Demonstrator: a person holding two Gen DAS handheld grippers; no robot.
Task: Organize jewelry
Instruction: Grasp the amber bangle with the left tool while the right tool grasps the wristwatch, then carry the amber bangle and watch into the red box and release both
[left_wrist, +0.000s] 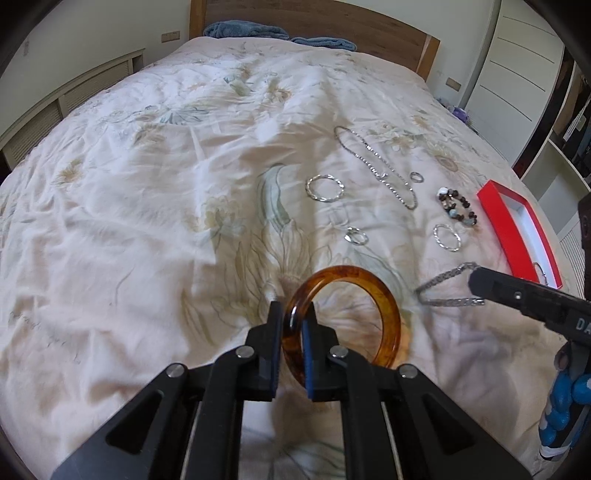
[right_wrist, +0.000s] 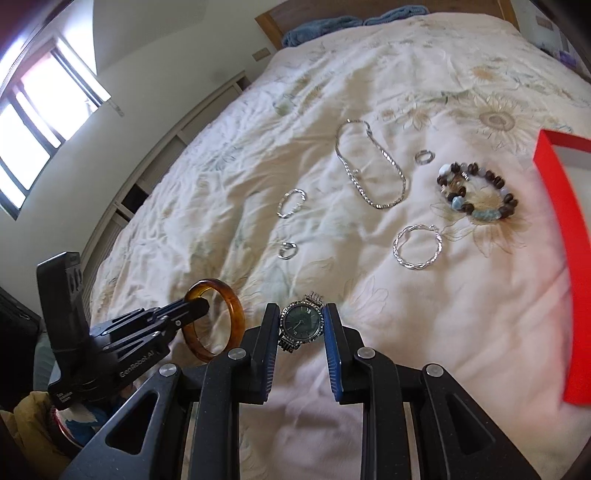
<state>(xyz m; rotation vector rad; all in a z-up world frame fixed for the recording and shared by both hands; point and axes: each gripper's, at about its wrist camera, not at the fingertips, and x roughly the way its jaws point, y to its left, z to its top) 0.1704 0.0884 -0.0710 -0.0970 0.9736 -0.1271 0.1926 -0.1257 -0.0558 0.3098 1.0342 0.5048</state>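
The left claw (left_wrist: 293, 314) was clenched on the amber bangle (left_wrist: 343, 317), held upright just above the bed (left_wrist: 129, 221). The right claw (right_wrist: 300, 321) gripped the green-faced watch (right_wrist: 302, 322) by its case, the band hanging loose — best carried level and slowly to the red box (right_wrist: 561, 236) at the right, so neither piece slips. Beyond lay a twisted silver bangle (right_wrist: 417, 247), a small ring (right_wrist: 287, 250), a beaded bracelet (right_wrist: 476, 195) and a chain necklace (right_wrist: 373, 166) — all beside the route, none blocking it.
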